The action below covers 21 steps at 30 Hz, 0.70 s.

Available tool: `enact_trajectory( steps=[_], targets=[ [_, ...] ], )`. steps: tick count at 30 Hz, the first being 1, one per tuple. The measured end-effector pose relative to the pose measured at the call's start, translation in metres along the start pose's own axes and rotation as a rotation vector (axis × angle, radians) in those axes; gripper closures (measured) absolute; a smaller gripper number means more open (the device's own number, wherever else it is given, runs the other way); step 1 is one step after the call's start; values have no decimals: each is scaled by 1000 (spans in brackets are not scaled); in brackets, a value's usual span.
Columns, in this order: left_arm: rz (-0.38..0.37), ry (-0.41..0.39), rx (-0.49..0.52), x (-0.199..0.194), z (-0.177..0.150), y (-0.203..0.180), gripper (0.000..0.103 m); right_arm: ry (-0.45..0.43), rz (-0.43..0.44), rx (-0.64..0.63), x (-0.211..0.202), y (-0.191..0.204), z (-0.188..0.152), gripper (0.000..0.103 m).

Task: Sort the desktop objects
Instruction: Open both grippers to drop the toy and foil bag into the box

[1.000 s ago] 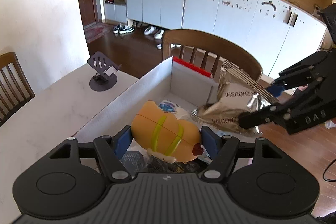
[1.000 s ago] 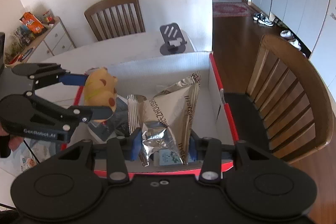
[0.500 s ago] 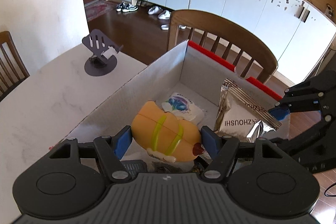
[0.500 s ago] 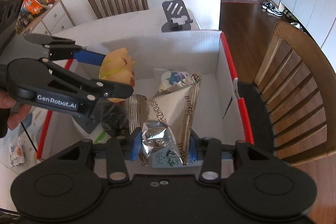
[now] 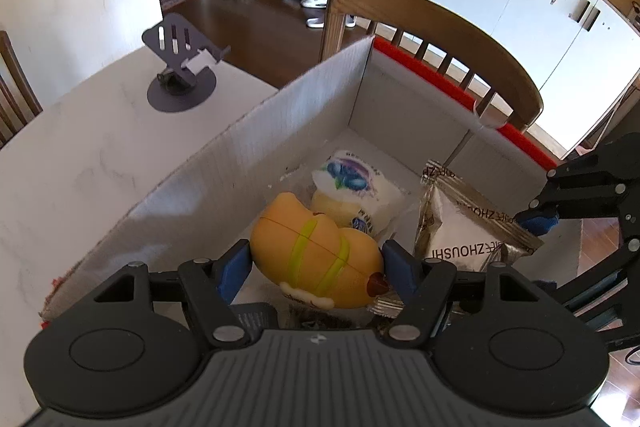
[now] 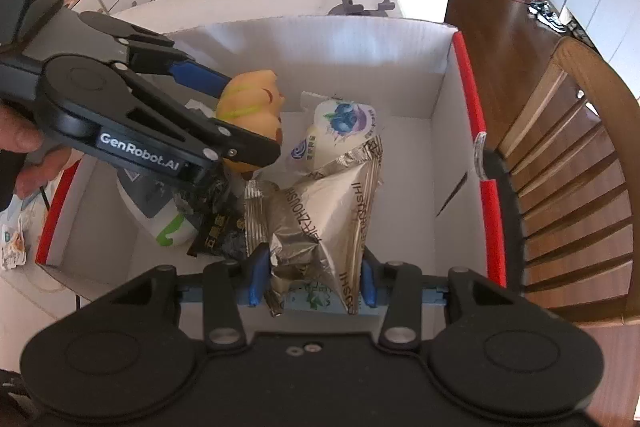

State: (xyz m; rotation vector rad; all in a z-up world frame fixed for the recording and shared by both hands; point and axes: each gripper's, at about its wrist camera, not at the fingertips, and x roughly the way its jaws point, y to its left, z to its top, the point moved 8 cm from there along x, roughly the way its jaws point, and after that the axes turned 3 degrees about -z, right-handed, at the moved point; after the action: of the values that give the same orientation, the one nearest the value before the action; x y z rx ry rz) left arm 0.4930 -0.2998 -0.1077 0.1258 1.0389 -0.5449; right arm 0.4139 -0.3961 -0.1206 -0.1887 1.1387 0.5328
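Right wrist view showed my right fingers (image 6: 312,281) clamped on a foil packet (image 6: 320,211), left fingers (image 5: 316,269) clamped on a yellow toy (image 5: 316,259), both inside the box (image 6: 400,47), neither released; several items already lay there.

- Yellow-orange squishy toy (image 5: 316,251) with green stripes, held aloft inside the white cardboard box (image 5: 256,155).
- Crinkled silver foil snack bag (image 6: 320,219), gripped upright inside it.

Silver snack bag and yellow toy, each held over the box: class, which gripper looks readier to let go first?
Probably the right gripper: its silver snack bag hangs over bare floor of the box. The left gripper holds the yellow toy above a blueberry packet.
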Motion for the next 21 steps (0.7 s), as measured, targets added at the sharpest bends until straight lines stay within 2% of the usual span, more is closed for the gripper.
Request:
enact_trajectory(
  steps=[14,17,20,21],
  targets=[
    [-23,44,-53,12,-10,10,31,-4,-6,-49,9,0,6,57],
    [-19,48,-49,13,-11,9,30,-19,-11,-45,5,-2,9,48],
    [-13,53,-44,13,-13,8,25,-37,-15,-41,1,-3,11,36],
    [-14,53,-43,13,-13,8,24,-40,-13,-39,0,-3,11,35]
  ],
)
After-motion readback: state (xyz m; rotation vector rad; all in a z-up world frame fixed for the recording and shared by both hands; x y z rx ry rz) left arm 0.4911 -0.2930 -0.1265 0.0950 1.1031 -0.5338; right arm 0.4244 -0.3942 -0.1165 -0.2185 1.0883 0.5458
